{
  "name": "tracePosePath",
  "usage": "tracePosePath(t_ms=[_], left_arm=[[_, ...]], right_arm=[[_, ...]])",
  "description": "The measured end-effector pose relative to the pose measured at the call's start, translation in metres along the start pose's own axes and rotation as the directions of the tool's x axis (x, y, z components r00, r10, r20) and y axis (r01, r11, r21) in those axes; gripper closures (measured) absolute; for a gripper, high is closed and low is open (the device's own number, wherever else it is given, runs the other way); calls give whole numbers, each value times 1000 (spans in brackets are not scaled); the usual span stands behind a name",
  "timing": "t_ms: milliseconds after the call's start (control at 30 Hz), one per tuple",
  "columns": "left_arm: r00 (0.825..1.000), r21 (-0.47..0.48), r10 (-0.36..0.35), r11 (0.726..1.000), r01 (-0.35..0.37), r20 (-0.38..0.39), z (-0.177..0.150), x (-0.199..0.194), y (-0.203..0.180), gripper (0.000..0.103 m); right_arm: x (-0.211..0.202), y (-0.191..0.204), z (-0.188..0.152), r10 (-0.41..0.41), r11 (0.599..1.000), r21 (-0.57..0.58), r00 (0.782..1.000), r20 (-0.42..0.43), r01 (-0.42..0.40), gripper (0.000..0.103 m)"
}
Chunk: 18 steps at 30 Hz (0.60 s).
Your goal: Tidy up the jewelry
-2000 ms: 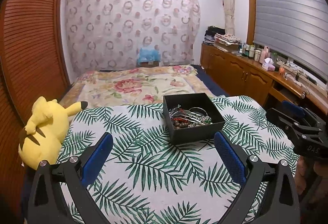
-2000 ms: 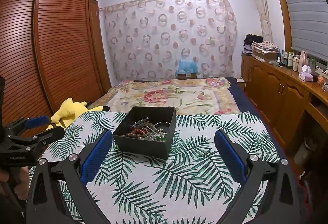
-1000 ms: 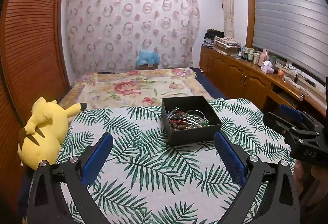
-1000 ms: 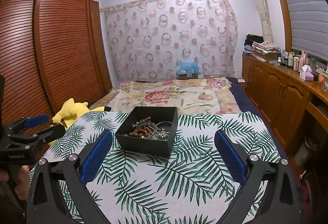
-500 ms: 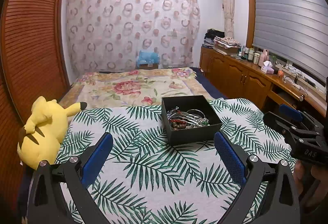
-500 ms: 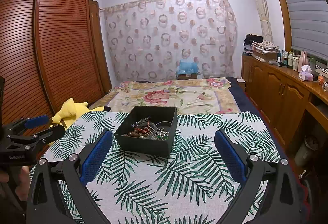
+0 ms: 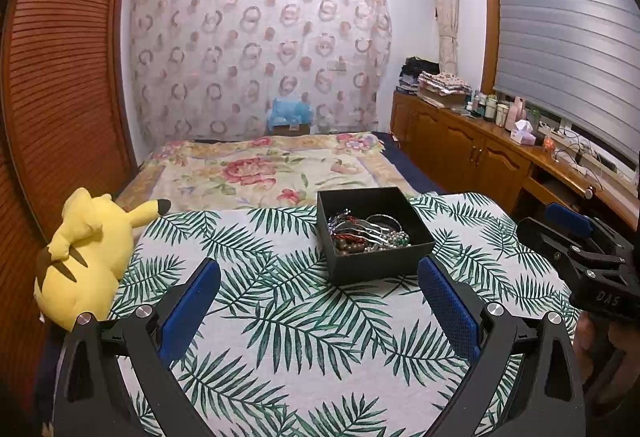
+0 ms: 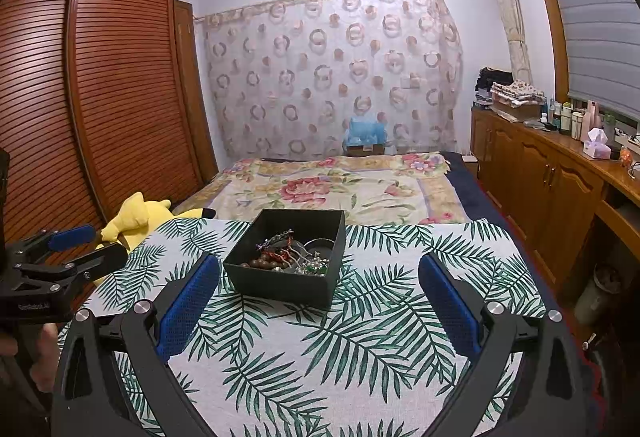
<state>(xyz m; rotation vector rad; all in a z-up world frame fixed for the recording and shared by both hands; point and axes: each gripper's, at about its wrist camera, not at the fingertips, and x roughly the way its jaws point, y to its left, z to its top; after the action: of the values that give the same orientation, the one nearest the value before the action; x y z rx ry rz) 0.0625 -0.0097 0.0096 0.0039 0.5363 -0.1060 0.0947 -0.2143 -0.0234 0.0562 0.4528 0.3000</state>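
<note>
A black open box [image 7: 374, 235] [image 8: 290, 257] stands on the palm-leaf tablecloth [image 7: 296, 321] [image 8: 360, 329]. It holds a tangle of jewelry [image 7: 366, 233] [image 8: 294, 257]: brown beads, silver bangles, chains and green beads. My left gripper [image 7: 318, 301] is open and empty, above the cloth in front of the box. My right gripper [image 8: 318, 301] is open and empty, also short of the box. Each gripper shows in the other's view: the right one [image 7: 576, 249] at the right edge, the left one [image 8: 60, 257] at the left edge.
A yellow plush toy [image 7: 86, 253] [image 8: 140, 215] lies at the table's left edge. A bed with a floral cover [image 7: 264, 169] lies beyond the table. A wooden wardrobe [image 8: 100, 97] is at left, a wooden cabinet [image 7: 480, 153] with bottles at right.
Both grippers have drifted only slightly; the box sits a little further from the left gripper than two seconds ago. Nothing was picked up or let go.
</note>
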Motion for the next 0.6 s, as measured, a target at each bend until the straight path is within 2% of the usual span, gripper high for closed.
tracePosePath(t_ms=[600], left_arm=[[1000,-1,1,1000,-1,-2,0,0,3,8]], right_arm=[[-1,0,1,1,1000,1,1000,0,-1,3]])
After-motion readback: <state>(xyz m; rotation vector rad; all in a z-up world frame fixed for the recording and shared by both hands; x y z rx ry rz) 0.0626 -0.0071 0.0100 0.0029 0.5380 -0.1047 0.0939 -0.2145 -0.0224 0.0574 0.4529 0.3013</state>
